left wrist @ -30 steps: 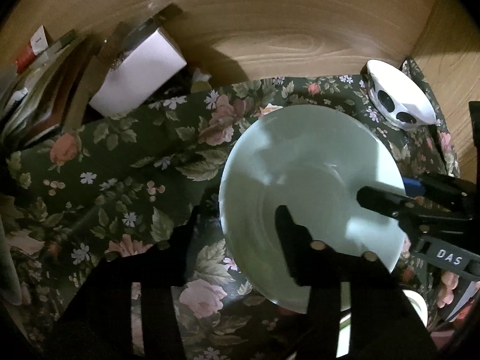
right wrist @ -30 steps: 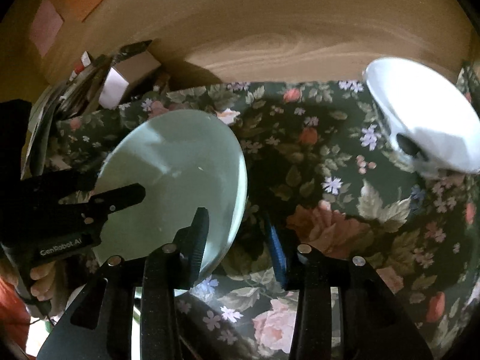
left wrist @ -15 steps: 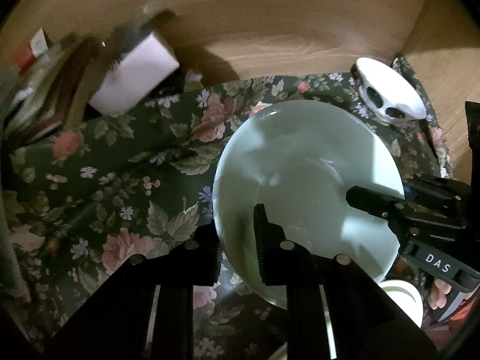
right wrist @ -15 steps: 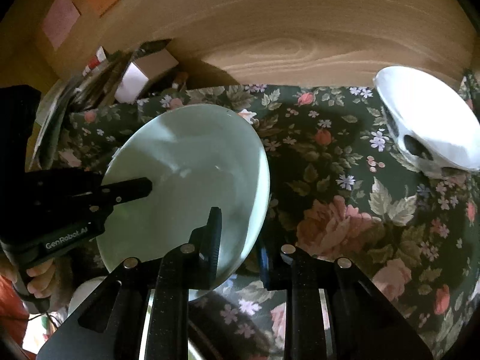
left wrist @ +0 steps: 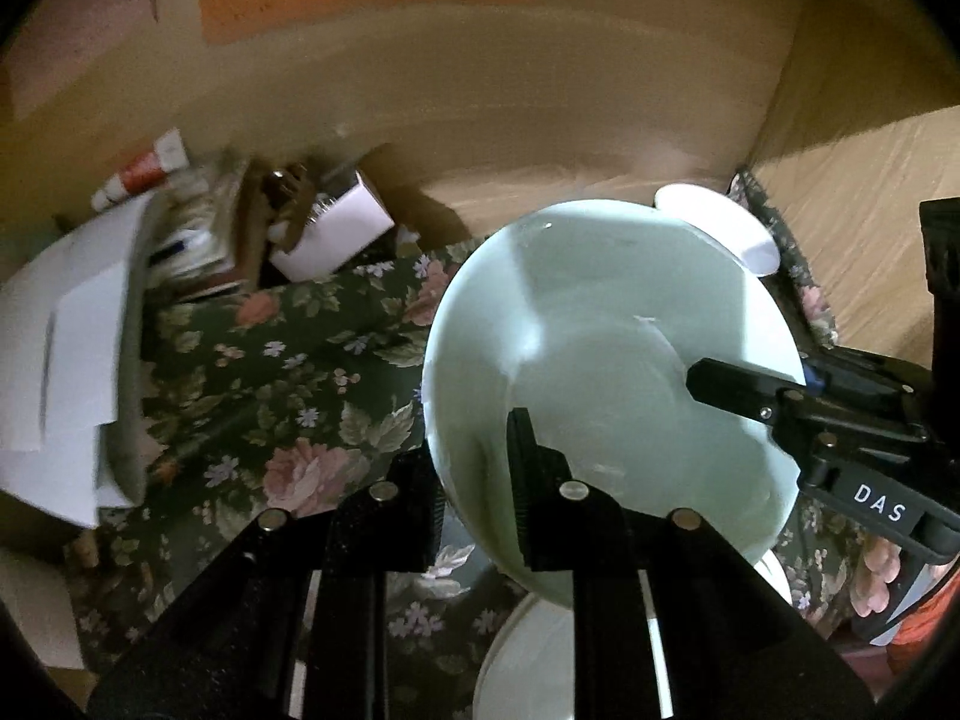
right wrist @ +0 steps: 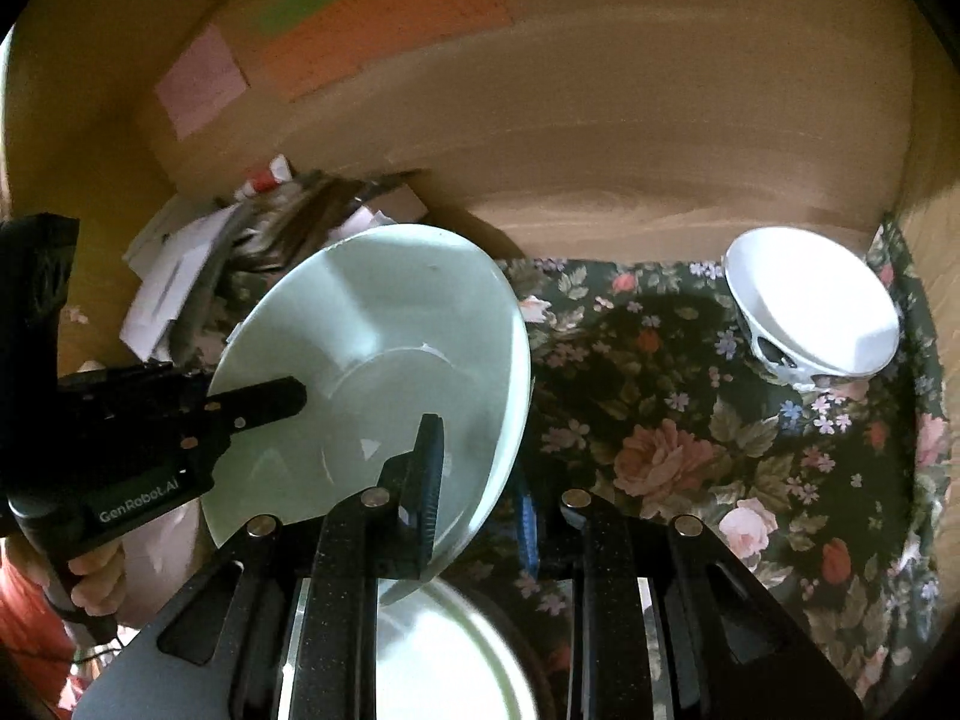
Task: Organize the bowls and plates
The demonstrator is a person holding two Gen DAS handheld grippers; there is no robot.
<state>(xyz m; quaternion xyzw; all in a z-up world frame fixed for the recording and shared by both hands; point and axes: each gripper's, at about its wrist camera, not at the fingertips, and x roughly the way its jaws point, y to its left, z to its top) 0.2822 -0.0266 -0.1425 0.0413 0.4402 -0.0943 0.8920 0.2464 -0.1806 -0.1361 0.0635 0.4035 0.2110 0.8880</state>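
Observation:
A pale green plate [left wrist: 600,354] hangs tilted above the floral cloth [left wrist: 282,354], gripped from two sides. My left gripper [left wrist: 474,483] is shut on the plate's near-left rim. My right gripper [right wrist: 480,498] is shut on the plate [right wrist: 384,354] at its near-right rim. In the left wrist view the right gripper's upper finger [left wrist: 726,387] lies across the plate's face. A white bowl with dark spots [right wrist: 816,306] stands at the cloth's far right corner. Another white dish [right wrist: 444,654] lies directly below the lifted plate.
A wooden back wall [right wrist: 600,138] carries coloured paper notes [right wrist: 384,18]. Papers, a white box [left wrist: 336,234] and clutter pile up at the left. A wooden side wall [left wrist: 858,240] closes the right. A hand [right wrist: 90,582] holds the left gripper's handle.
Both grippers closed on the green plate's rim and raised it off the cloth. The views pulled back, and a white dish now shows underneath.

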